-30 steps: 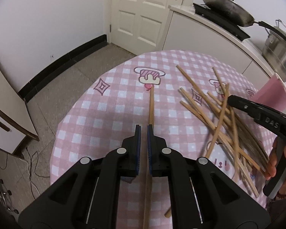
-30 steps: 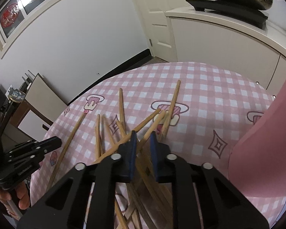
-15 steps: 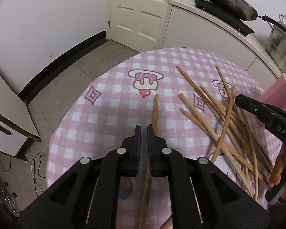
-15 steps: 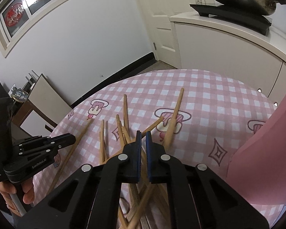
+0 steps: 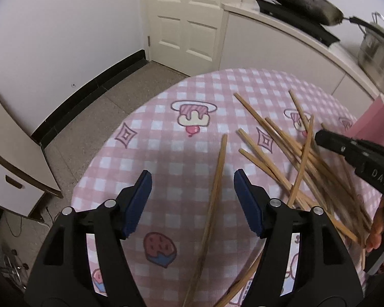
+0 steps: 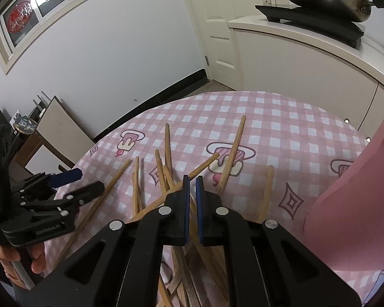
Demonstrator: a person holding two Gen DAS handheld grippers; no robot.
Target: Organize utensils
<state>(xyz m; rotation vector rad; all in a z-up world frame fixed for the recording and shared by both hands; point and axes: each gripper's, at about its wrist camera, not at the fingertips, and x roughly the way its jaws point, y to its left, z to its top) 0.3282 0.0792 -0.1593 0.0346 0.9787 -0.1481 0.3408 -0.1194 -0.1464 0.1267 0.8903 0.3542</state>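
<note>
Bamboo chopsticks [image 5: 291, 153] piled mid-table on pink check cloth [image 5: 166, 158], their near ends cut off behind the tongs. One stick [image 5: 215, 192] lies apart between left gripper [image 5: 192, 179] pads, untouched, jaws opening; half a sec ago they pinched it. Right gripper [image 6: 192, 181] clenched over the pile w/ a stick [image 6: 204, 165] running under it; can't tell if gripped. Pink holder [image 6: 350, 204] at right, partly cropped.
</note>
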